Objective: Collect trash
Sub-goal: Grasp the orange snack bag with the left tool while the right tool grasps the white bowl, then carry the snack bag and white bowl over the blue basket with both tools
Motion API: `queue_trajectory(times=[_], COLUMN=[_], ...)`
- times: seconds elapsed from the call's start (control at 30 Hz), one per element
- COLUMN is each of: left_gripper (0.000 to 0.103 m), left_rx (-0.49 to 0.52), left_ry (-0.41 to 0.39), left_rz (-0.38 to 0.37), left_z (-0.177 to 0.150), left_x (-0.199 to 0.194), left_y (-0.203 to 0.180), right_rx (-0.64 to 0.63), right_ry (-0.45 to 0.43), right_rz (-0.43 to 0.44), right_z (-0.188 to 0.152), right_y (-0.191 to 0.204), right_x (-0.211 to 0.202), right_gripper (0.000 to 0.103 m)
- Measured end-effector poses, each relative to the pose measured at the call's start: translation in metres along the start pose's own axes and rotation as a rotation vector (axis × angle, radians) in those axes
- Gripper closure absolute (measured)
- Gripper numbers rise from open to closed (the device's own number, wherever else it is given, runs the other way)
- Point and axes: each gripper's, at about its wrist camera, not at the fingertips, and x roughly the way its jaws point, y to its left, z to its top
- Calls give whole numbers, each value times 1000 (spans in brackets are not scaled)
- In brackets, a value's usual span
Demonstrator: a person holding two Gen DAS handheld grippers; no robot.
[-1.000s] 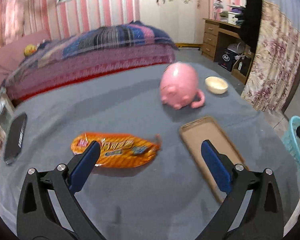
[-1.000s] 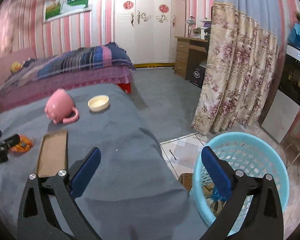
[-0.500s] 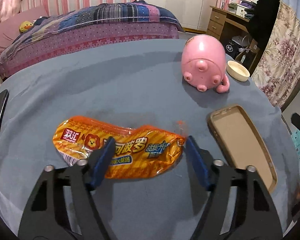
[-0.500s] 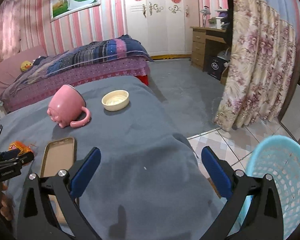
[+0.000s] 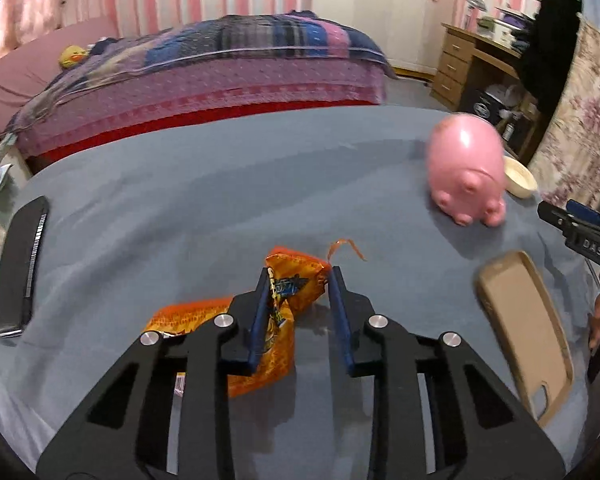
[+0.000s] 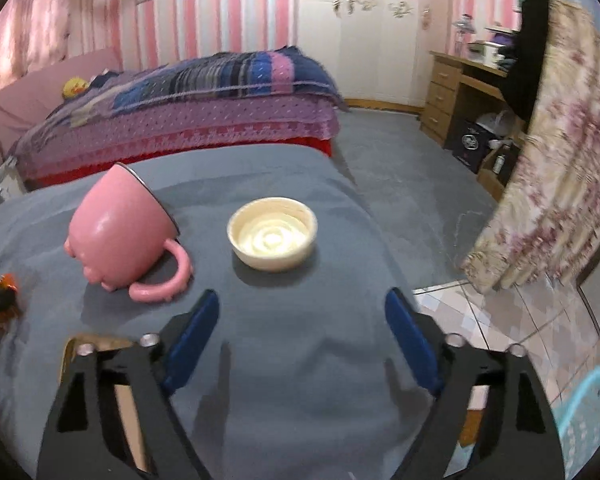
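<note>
the left gripper (image 5: 298, 312) is closing on the orange wrapper (image 5: 288, 288), bunching it between its pads for lifting, while the right gripper (image 6: 300, 340), apart and empty, is narrowing near the bowl (image 6: 273, 233) on the counter (image 6: 300, 380).

A home bedroom is being shown.

Beyond the fingers, a bed (image 6: 188, 112) under a patchwork quilt (image 5: 236, 46) is being seen, with pink striped walls (image 6: 228, 12), a wooden desk (image 6: 456, 88) and a floral curtain (image 6: 556, 152).
</note>
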Motion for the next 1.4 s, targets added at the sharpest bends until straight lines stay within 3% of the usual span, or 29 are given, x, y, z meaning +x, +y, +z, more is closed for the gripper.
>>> queue_trajectory(times=[0.13,0.3,0.43,0.63,0.77,1.0,1.4], left_gripper=[76,76,76,76,76,76,77], left_rx=[-32,-72,-67,-37,-27,-7,60], left_ry=[7,4,3,-16,-38,-87,-138], left_rz=[43,32,36,63,41,-7,-104], left_z=[1,3,3,5,9,14,17], left_x=[5,5,7,-1,-14,-47,-100], left_y=[15,27,27,22,17,-6,-68], right_rx=[-24,-43,-20,-16,9,-76,-52], right_ry=[26,52,63,43,-6,-112,-129], right_rz=[21,34,47,51,50,-19,-66], right_z=[11,20,30,25,12,-23,-65], right_y=[11,18,17,17,8,-1,-33], right_x=[18,35,45,42,15,-70,-147], right_gripper=[28,36,43,43,43,43,43])
